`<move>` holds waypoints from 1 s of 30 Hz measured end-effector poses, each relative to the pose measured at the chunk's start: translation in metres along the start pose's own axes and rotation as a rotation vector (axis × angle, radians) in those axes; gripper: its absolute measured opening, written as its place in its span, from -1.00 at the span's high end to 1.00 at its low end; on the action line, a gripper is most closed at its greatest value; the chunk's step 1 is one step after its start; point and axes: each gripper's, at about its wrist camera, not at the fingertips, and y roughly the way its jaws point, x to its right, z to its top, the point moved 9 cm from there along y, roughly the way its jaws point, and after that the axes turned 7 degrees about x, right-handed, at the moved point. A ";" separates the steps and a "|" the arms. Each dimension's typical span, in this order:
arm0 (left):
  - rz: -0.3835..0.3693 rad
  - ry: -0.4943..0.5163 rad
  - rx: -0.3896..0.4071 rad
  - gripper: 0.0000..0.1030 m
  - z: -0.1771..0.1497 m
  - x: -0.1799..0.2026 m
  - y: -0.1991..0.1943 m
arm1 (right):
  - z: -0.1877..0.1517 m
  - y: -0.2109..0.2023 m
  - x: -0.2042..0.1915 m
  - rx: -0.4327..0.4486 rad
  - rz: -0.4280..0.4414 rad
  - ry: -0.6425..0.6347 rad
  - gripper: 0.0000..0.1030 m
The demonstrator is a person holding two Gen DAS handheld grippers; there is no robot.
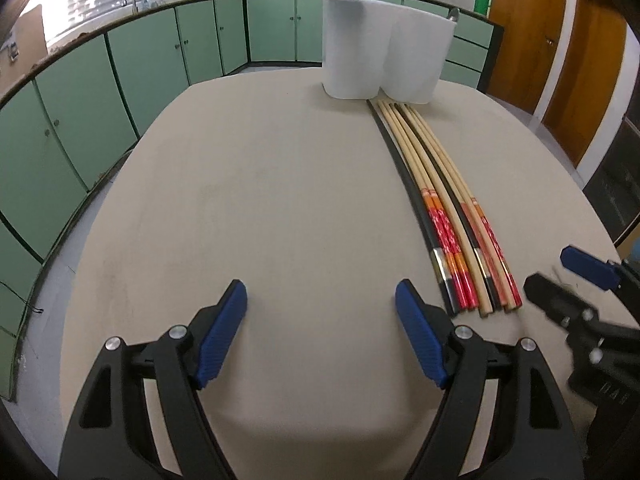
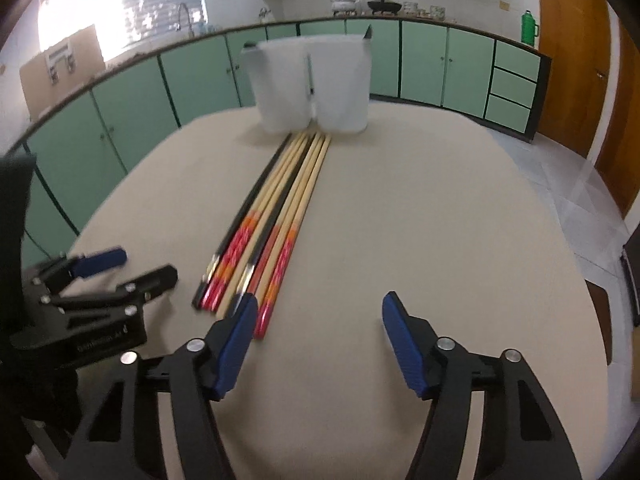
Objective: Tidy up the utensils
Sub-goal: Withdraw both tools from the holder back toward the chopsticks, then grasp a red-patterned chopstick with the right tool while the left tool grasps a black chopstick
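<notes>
On the beige table (image 1: 280, 200), left of the chopsticks (image 1: 452, 216), the left gripper (image 1: 321, 304) hovers with its jaws spread wide and nothing between them. Just right of it lies the row of chopsticks, side by side and roughly parallel: black ones, plain bamboo ones, and some with red-and-orange patterned ends, their narrow tips reaching the foot of the white holder (image 1: 384, 48) at the table's far edge. Right of the chopsticks, the right gripper (image 2: 316, 308) is also wide open and empty, its left finger (image 2: 236, 344) over the handle ends nearest it.

To do the pick well, I would close on one chopstick, or one matched pair, near the thick end, then tilt it upright before lowering it tips-first.

The holder looks divided into two rounded compartments; something dark pokes above its left rim and a thin utensil end above its right, but what they are I cannot tell.
</notes>
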 end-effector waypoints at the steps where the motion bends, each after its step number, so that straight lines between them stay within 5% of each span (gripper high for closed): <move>1: 0.001 0.003 -0.001 -0.46 -0.001 0.001 0.000 | -0.004 0.000 -0.001 -0.008 0.003 0.001 -0.20; 15: 0.009 0.008 -0.003 -0.50 -0.001 0.005 -0.001 | -0.002 0.000 0.012 -0.026 -0.062 0.023 -0.06; 19: 0.012 0.010 -0.003 -0.50 0.001 0.005 0.000 | -0.001 0.003 0.002 -0.029 -0.031 -0.004 0.20; 24: 0.007 0.008 0.002 -0.50 0.001 0.006 -0.001 | 0.000 0.008 -0.009 -0.033 0.007 -0.037 0.80; 30: -0.051 0.014 0.024 -0.50 0.004 0.020 -0.005 | 0.001 0.007 -0.007 -0.027 -0.005 -0.026 0.87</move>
